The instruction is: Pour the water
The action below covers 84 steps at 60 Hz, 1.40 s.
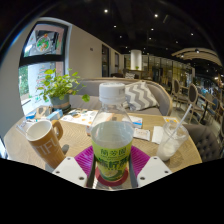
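A clear plastic bottle (112,135) with a white cap and a green label stands upright between my fingers, held above the wooden table (75,133). Both magenta pads (84,160) press on its lower sides, so my gripper (111,168) is shut on it. An orange-brown mug (45,142) with a handle stands on the table to the left of the bottle. To the right of the bottle is a clear glass (171,143) with a straw in it.
A potted green plant (60,88) stands at the table's far left by a window. Papers and a small box (141,133) lie behind the bottle. A patterned sofa (145,95) and more café seating lie beyond the table.
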Each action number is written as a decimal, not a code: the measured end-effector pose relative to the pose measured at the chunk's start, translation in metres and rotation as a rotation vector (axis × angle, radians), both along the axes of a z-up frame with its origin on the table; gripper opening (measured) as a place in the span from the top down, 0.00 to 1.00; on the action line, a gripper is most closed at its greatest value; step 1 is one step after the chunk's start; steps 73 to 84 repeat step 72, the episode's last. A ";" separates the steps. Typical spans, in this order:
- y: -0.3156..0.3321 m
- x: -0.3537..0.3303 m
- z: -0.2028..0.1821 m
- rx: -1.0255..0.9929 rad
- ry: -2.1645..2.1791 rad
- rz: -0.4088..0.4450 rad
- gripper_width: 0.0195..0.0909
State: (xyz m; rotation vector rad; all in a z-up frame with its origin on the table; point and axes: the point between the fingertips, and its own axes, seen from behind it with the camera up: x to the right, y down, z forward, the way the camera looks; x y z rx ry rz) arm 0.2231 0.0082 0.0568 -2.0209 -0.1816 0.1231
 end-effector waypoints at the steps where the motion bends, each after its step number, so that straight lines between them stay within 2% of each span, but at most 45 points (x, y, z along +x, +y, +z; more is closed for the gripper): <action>1: 0.000 0.000 0.000 -0.004 0.000 -0.003 0.56; 6: -0.005 0.001 -0.010 -0.058 -0.011 -0.010 0.47; 12: -0.021 0.009 -0.016 -0.144 -0.051 -0.041 0.08; 13: -0.023 0.010 -0.015 -0.148 -0.059 -0.047 0.05; 15: -0.030 0.013 -0.011 -0.154 -0.069 -0.062 0.10; 19: -0.046 0.014 0.003 -0.167 -0.081 -0.085 0.06; 40: -0.190 -0.026 0.117 -0.263 -0.071 -0.195 0.08; 48: -0.232 -0.047 0.148 -0.263 -0.055 -0.214 0.08; 62: -0.269 -0.068 0.168 -0.262 -0.066 -0.210 0.08; 84: -0.271 -0.064 0.174 -0.247 -0.078 -0.228 0.08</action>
